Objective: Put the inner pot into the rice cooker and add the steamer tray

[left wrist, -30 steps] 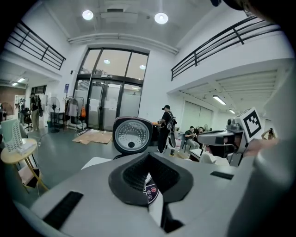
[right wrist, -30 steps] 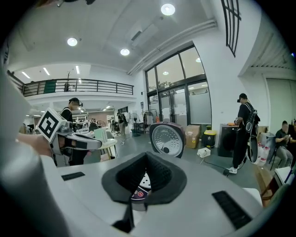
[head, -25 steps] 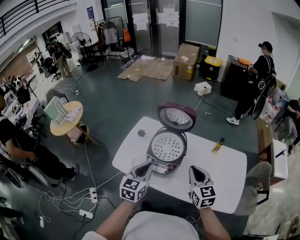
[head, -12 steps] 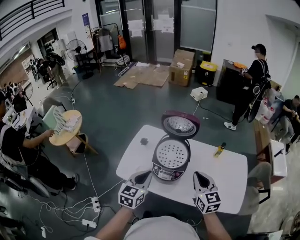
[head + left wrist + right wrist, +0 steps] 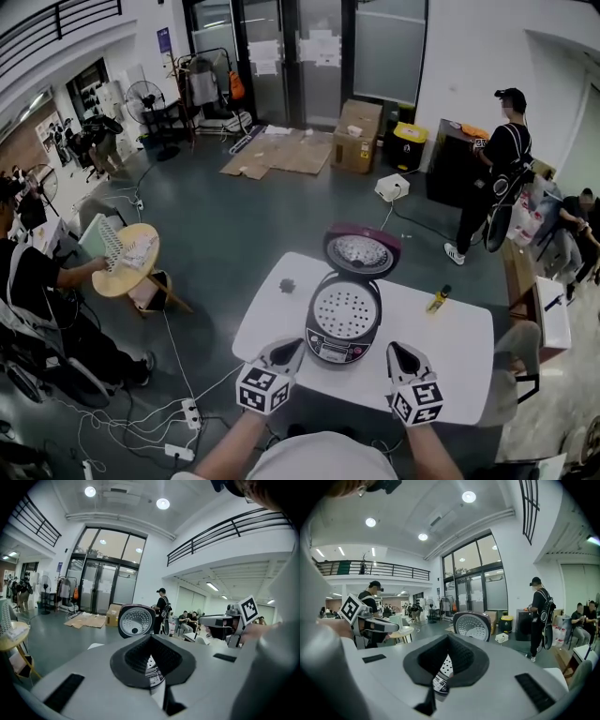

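Rice cooker (image 5: 330, 352) untouched; left tool (image 5: 292, 345), right tool (image 5: 397, 351) closed, apparently empty.

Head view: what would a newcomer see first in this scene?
The open rice cooker stands in the middle of the white table, its lid raised and a holed steamer tray inside. Just before it hover the left gripper and right gripper, both shut and empty. A yellow bottle is to its right.

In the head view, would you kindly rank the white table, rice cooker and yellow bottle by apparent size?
1. white table
2. rice cooker
3. yellow bottle
Similar distance, so the order holds.
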Demonstrator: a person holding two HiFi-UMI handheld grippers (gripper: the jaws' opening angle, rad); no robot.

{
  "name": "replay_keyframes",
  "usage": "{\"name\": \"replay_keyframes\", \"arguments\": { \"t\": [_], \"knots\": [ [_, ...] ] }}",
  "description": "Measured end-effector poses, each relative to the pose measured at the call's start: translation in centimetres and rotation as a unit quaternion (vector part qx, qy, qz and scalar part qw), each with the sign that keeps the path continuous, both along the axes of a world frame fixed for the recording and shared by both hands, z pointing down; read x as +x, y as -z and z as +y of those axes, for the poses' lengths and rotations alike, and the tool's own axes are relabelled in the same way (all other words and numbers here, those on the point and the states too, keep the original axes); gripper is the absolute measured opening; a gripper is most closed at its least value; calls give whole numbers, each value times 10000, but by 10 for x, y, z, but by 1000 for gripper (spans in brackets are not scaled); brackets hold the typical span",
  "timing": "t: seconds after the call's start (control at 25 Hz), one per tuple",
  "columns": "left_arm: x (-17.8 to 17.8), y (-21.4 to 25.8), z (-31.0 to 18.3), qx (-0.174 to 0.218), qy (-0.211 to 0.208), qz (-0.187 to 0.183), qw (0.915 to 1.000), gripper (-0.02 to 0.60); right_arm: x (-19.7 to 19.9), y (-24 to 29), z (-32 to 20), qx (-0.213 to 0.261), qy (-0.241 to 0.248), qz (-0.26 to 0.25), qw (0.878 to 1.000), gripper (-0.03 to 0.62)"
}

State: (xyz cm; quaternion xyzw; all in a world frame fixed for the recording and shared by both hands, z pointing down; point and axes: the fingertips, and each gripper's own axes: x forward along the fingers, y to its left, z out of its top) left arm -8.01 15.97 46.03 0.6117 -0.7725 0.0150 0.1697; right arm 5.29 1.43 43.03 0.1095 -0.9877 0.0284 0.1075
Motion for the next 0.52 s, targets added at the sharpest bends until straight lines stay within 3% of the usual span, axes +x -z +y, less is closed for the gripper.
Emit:
{"name": "replay_keyframes", "arguments": {
  "t": [0.52],
  "knots": [
    [-4,7,3,0,0,98,10000,14,1,13,2,-10,13,-24,10000,11]
  ]
}}
